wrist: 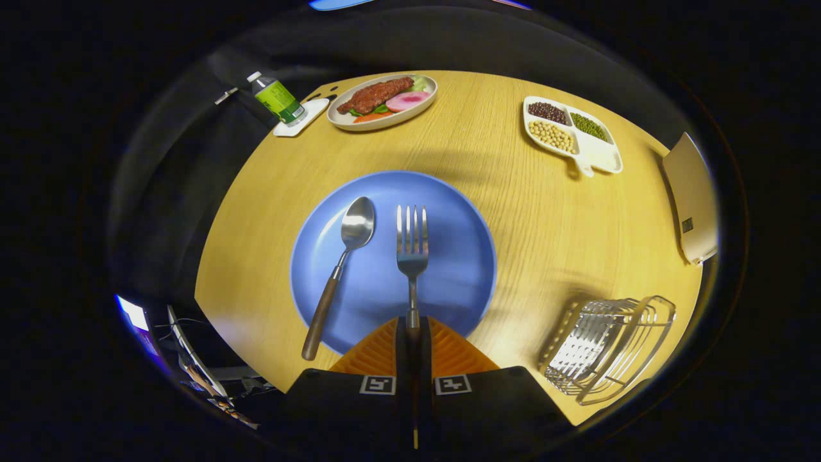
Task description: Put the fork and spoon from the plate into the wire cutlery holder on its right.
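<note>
The fork [412,247] lies on the round blue plate [462,224], tines pointing away, its dark handle pinched between the two fingers of the gripper [414,327], which are closed onto it. Just beside it, to its left, the spoon [340,273] lies tilted, its wooden handle overhanging the plate's near rim. The wire cutlery holder [606,346] sits empty on the table [545,224] to the plate's right, well apart. Beyond the plate stand an oval dish of meat and vegetables [383,101], a green-labelled bottle [277,97] on a white coaster, and a white divided tray of beans [571,133].
</note>
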